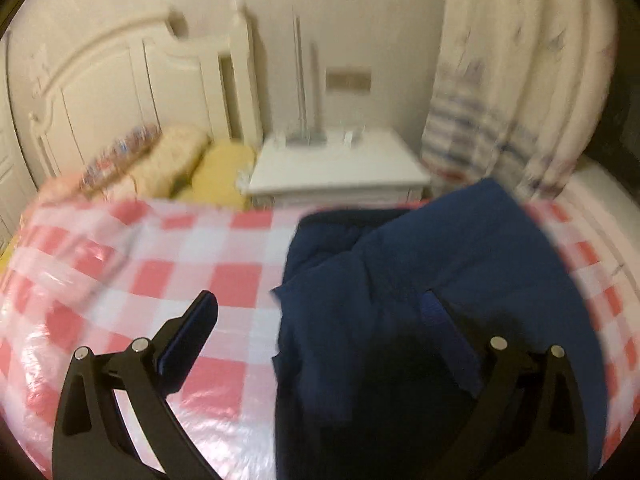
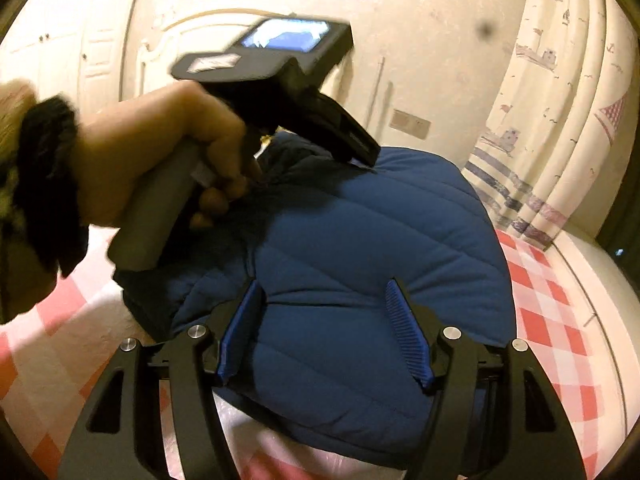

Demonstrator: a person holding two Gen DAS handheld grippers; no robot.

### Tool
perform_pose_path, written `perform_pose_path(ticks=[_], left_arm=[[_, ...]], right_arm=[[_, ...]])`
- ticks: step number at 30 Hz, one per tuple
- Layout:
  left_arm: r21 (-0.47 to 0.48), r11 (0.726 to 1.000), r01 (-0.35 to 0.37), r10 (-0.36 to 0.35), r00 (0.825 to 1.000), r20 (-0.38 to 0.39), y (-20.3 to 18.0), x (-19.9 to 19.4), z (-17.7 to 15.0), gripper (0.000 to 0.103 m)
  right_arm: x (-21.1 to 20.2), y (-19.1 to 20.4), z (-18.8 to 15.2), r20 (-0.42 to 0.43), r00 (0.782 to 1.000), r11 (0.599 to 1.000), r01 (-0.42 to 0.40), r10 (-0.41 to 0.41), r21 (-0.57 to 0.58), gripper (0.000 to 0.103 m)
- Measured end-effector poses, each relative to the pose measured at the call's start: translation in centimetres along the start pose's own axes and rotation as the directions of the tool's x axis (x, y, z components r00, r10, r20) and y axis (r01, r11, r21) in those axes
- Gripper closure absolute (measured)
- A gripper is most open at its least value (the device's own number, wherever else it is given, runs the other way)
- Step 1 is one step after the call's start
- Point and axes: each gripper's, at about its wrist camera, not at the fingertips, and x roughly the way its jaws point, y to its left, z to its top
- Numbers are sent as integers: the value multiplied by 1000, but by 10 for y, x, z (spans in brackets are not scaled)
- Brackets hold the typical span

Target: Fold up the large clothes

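Cream walls, a carved white headboard (image 1: 120, 80) and a curtain (image 2: 560, 120) printed with little boats are framing the bed (image 1: 192, 264) I am working over, which is wearing a glossy red-and-white checked cover, probably so the clothes are sliding easily and staying clean. Lying on that cover is the task's thing, a navy quilted jacket (image 2: 360, 240), bunched toward the far side near the white nightstand (image 1: 340, 168), with one smooth quilted panel already resting on top as if partly folded. I am holding my left gripper (image 1: 320, 312) with its fingers spread as wide as they go, one finger (image 1: 192, 332) over bare checked cover and the other over the dark cloth, gripping nothing; in the right wrist view my left hand (image 2: 160, 152) is carrying it over the jacket's rumpled far-left part, which I judge to be a sleeve or collar awaiting tucking. I am keeping my right gripper (image 2: 324, 332) about half open, its ribbed blue pads straddling the near edge of the quilted panel; they are standing apart from the cloth rather than pinching it (the fabric between them is looking uncreased), so I judge it is holding nothing. No brand, label or legible writing is showing anywhere; the small screen (image 2: 288, 36) on the back of the left gripper is only glowing with a blurred picture, and the pale sticker beside it is too smeared to read.
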Motion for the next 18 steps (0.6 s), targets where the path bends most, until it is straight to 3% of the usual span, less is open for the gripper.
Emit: perform_pose_path(ticks=[2,5,8,10,12,14,16,18], left_arm=[[37,999,25,-27,998,62,-1,-35,-14,2],[122,992,15,-29,993,113,-5,-64,-52,2],[192,981,10,-15,999,29,-12,-48,-90,2],[102,993,65,-70,996,49,0,-46,-103,2],[20,992,123,-122,992,-17,12,-46,-101,2],[-36,990,137,-139,988,-67,23,-58,-94,2],[-57,992,111,-111,994,-7,32,-90,-90,2],[-60,992,110,-105,990,93,42,-132,-86,2]], right_arm=[[-20,-16,2,16,999,997,-46,45,62,39],[-47,-40,-1,79,997,990,-14,3,139,39],[-42,-66,-14,34,999,975,5,-13,224,39],[-27,-70,-25,-16,1000,973,-17,21,229,37],[-28,-65,-25,-17,1000,984,2,2,179,36],[-37,-66,-20,-46,999,984,1,7,178,36],[-56,-70,-15,-32,999,980,-16,23,197,36],[-84,-72,-9,22,1000,978,2,-6,210,22]])
